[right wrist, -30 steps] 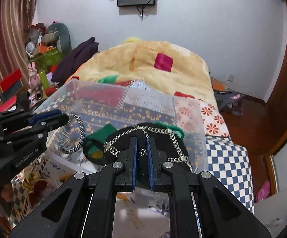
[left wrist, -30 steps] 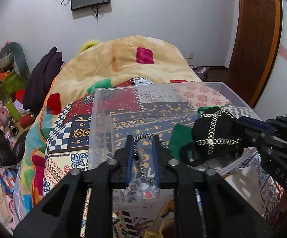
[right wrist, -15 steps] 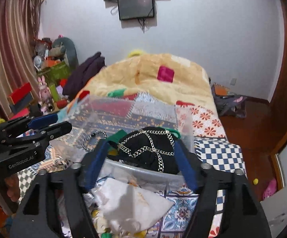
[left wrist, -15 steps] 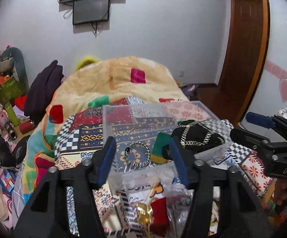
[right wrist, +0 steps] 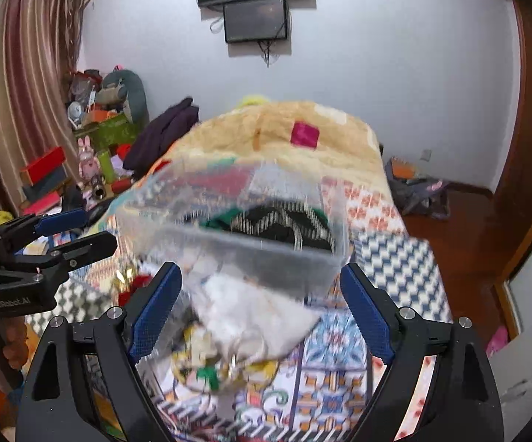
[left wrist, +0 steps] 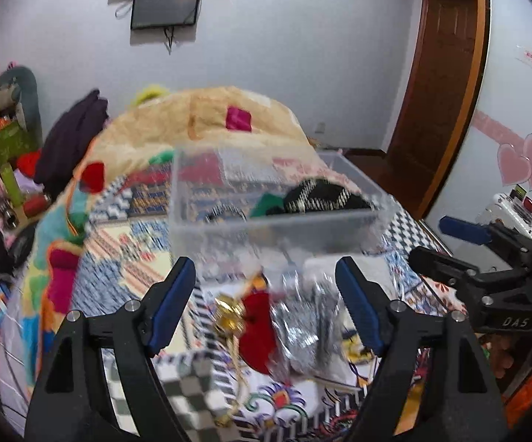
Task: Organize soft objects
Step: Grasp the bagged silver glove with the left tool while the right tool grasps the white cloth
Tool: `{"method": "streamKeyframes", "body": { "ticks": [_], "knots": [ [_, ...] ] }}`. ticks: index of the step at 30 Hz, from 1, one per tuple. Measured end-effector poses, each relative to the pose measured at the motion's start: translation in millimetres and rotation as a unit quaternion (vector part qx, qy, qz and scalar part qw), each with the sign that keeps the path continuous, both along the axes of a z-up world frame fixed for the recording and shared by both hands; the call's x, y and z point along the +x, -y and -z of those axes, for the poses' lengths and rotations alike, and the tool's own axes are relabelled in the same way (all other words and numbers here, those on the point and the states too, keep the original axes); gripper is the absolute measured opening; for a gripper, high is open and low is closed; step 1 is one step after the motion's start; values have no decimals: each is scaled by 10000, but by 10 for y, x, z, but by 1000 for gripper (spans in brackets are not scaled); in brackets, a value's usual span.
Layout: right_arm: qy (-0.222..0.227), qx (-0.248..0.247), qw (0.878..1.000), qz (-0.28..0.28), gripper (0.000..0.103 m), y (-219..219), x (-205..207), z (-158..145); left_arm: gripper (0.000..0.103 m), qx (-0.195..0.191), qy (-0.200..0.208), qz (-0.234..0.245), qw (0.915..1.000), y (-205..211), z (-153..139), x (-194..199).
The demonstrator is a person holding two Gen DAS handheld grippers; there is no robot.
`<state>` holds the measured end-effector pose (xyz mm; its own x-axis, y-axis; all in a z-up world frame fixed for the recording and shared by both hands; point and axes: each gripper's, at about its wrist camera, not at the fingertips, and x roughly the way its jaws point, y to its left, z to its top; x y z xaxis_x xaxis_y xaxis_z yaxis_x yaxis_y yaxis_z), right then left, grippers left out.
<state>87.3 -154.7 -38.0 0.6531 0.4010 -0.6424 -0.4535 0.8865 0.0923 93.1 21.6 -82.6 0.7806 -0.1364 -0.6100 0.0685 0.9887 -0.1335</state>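
Observation:
A clear plastic bin (left wrist: 266, 232) (right wrist: 251, 254) stands on the patterned bed. It holds a black chain-trimmed soft item (left wrist: 321, 197) (right wrist: 284, 224), a green piece (left wrist: 267, 204) and a braided ring (left wrist: 225, 213). My left gripper (left wrist: 266, 302) is open and empty, above a red soft item (left wrist: 258, 328) and a silver glittery item (left wrist: 302, 324) in front of the bin. My right gripper (right wrist: 262, 309) is open and empty above a white cloth (right wrist: 251, 313). The view is blurred.
A beige quilt (left wrist: 207, 121) is heaped behind the bin. Cluttered shelves and toys (right wrist: 92, 136) stand at the left. A wooden door (left wrist: 439, 103) is at the right. Small gold trinkets (left wrist: 229, 313) lie by the red item.
Both grippers let go of the braided ring and the black item into the bin, opened wide and pulled back and up. The items in front of the bin came into view.

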Motion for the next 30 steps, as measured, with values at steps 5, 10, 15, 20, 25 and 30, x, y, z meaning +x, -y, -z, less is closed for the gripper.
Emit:
{"method": "streamKeyframes", "body": {
  "ticks": [5, 10, 15, 20, 25, 30],
  "knots": [
    [-335, -27, 9994, -2, 86, -5, 98, 240, 78, 51, -349, 220, 9991, 163, 289, 64],
    [-538, -135, 9984, -92, 85, -41, 184, 424, 76, 112, -442, 413, 9981, 306, 442, 55],
    [-832, -99, 9963, -175, 73, -59, 235, 545, 61, 412, -403, 440, 9974, 417, 526, 47],
    [-1085, -101, 9936, -288, 60, -110, 302, 666, 41, 146, -701, 536, 9960, 361, 659, 123],
    [-1071, 63, 9934, -397, 32, -91, 258, 647, 34, -56, -655, 477, 9967, 273, 650, 104],
    [-916, 121, 9952, -315, 15, -58, 204, 588, 32, -111, -531, 416, 9977, 218, 568, 33]
  ]
}}
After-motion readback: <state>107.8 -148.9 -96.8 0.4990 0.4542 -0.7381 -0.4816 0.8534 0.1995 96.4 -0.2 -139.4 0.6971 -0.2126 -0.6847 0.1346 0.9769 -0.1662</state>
